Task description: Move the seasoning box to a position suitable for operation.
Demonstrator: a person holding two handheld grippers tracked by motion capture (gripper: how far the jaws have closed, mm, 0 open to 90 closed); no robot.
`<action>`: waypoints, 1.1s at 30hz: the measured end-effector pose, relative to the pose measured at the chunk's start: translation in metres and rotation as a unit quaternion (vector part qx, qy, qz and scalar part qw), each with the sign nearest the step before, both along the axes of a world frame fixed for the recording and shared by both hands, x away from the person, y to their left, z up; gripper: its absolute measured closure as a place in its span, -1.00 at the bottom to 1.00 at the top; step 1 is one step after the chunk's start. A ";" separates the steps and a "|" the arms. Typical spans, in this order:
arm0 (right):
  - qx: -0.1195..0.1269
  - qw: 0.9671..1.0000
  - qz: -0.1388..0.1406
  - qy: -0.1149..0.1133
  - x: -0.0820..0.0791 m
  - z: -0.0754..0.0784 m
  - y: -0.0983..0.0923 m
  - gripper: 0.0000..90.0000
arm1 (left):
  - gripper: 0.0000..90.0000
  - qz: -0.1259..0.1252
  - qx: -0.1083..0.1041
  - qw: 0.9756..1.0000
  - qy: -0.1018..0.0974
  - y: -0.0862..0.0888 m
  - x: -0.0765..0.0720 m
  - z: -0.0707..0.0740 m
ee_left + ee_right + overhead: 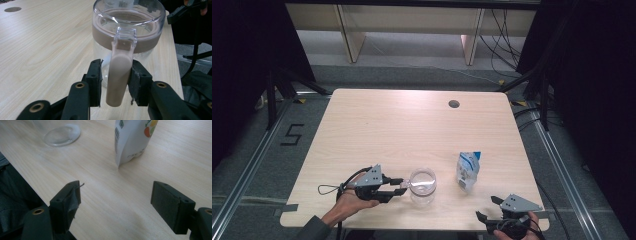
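Left claw: straddled the pitcher's beige handle; right pad touched it, left pad stood just clear.
Pitcher: clear, upright, lower centre of the high view, on the surface.
Right claw: jaws wide apart, holding nothing, near the pouch.

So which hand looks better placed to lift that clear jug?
Left. The left gripper already has its jaws on either side of the jug's beige handle. The right gripper stands open near the table's edge, facing the standing pouch.
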State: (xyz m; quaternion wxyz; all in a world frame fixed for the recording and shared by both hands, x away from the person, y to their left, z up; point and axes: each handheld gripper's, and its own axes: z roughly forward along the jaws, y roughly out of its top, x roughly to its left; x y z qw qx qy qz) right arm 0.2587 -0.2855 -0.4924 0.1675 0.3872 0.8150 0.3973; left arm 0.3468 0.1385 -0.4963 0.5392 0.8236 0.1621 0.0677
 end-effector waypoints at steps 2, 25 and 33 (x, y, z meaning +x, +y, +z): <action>0.001 1.000 0.004 0.007 0.000 0.000 0.000 -0.44 | 0.40 0.012 -0.005 1.000 0.011 -0.001 -0.001 -0.001; 0.042 0.998 0.047 -0.011 -0.004 0.005 0.015 -0.29 | 0.23 0.100 -0.075 0.992 0.033 0.023 -0.032 0.023; 0.048 0.996 0.075 -0.026 -0.003 0.009 0.024 -0.11 | 0.60 0.137 -0.064 0.988 0.022 0.017 -0.036 0.034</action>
